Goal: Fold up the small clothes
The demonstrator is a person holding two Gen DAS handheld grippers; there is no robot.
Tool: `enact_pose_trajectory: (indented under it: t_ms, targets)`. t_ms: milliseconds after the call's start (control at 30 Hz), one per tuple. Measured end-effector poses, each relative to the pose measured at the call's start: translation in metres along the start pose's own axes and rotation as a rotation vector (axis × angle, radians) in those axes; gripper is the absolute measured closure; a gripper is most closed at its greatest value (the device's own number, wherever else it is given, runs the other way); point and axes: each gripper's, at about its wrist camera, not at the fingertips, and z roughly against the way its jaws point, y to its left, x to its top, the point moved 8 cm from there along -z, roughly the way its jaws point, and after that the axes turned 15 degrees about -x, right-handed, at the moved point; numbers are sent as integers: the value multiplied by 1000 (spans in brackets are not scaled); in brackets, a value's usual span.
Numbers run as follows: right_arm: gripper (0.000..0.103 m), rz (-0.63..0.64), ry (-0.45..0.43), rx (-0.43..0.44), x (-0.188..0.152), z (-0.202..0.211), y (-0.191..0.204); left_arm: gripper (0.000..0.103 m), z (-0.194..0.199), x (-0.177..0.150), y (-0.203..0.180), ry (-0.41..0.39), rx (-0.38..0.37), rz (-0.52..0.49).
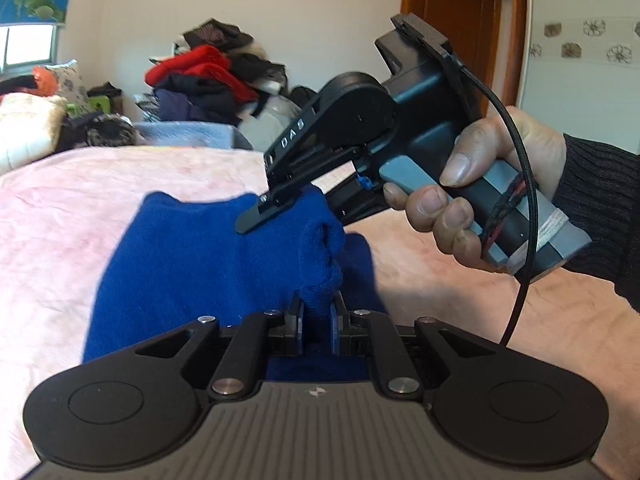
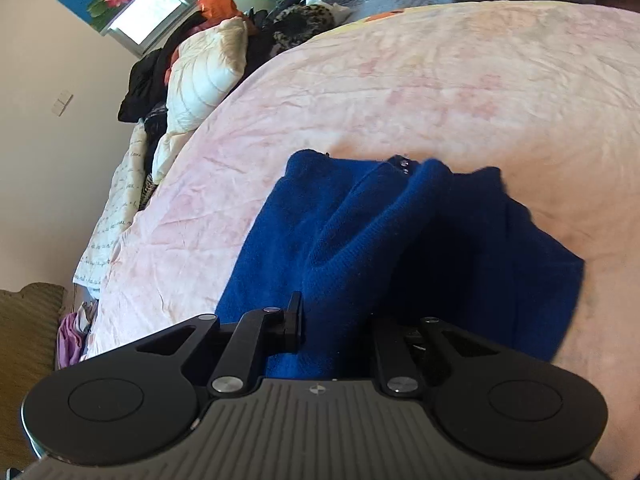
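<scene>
A: Both tongs, left tongs and right tongs, pinch the blue garment above the pink bed.

B: Thick knit could slip out; then the fold collapses.

Each hand-held gripper is black with silver screws and a ribbed grey body; the right reads "DAS", trails a black cable, black ribbed sleeve.

The blue garment hides the right gripper's far finger. The clothes heap behind blurs; its separate pieces cannot be told.
</scene>
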Motion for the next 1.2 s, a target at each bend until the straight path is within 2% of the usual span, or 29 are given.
enact_pose_trajectory:
  t_ms: [100,200,333,400,467,500,567,600,667,700,767,800,833,900,933,967,1000,1033,1100,1200]
  targets:
    - [85,-17,-7,9,-8,2,-14,91,-8,-7,-6,34,-15,-3]
    - [85,-41,-26,54,-15,7,-22,91,-12,-13,-17,52,-27,-18]
    - [84,-117,3,56,-25,-7,-47,91,-23,-22,-20,105,-33,-13]
    - [77,-162,3,73,-29,-10,-52,91,-28,-25,-18,130,-27,-3]
    - [66,-204,-14,115,-28,-7,-56,91,-29,-24,-15,133,-42,-5]
    - [62,-223,-36,128,-26,-4,-59,91,-30,-24,-14,138,-54,-9]
    - [46,-279,-94,150,-17,4,-70,91,-26,-20,-11,136,-88,-11]
    - [44,-320,-118,175,-12,8,-77,90,-20,-19,-8,147,-103,-10]
    - [44,-385,-152,210,-2,11,-87,84,-5,-17,-8,156,-159,-9]
    - [44,-400,-157,211,2,9,-90,76,5,-14,-5,150,-172,-8]
    - [44,-417,-161,182,9,1,-94,57,22,-7,1,107,-159,-13]
    - [44,-416,-163,174,11,-3,-94,41,31,-5,4,79,-136,-23]
    - [44,-418,-162,164,13,-8,-93,34,38,0,10,46,-105,-37]
    - [46,-424,-159,127,16,-18,-94,34,43,10,21,-14,-47,-71]
    - [50,-421,-164,108,17,-23,-94,34,41,12,27,-16,-24,-81]
    - [72,-413,-172,79,17,-26,-95,34,37,12,33,-8,2,-76]
    - [89,-398,-182,53,17,-29,-94,34,32,11,42,1,24,-62]
    - [93,-378,-216,38,16,-28,-91,34,27,8,50,18,44,-46]
    - [94,-329,-277,22,13,-20,-86,34,16,0,65,73,80,1]
    - [95,-362,-335,19,6,-7,-102,34,9,-14,78,119,75,48]
